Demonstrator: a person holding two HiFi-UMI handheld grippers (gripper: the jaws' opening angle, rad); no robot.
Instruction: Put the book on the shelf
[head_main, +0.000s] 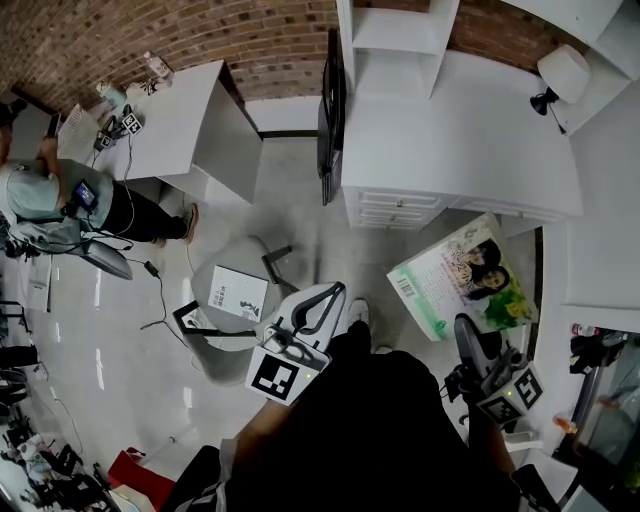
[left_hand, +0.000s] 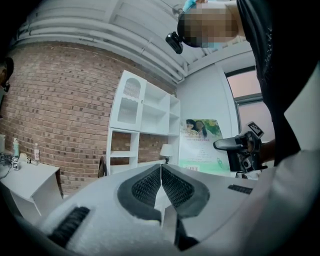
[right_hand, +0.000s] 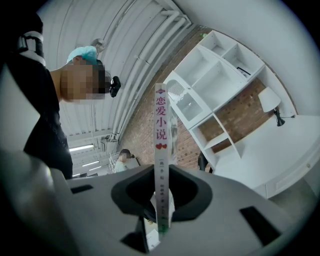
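Head view: the wearer's dark torso (head_main: 370, 430) fills the 6 o'clock sector, hiding the floor beneath it and the arm behind the right gripper (head_main: 466, 335). That gripper overlaps the 6 o'clock edge of the book (head_main: 462, 275), and the cover print is too small to read. The shelf unit (head_main: 400, 40) is cut off at the 12 o'clock edge, and a bystander (head_main: 45, 190) at the 9 o'clock edge. The title on a second book (head_main: 238, 292) is illegible. Right gripper view: the held book presents its spine only. Both covers are unseen, and its lower end is sunk between the pads (right_hand: 187, 192). Left gripper view: small upright items (left_hand: 15, 148) on the table (left_hand: 30, 175) at 9 o'clock are too small to identify.
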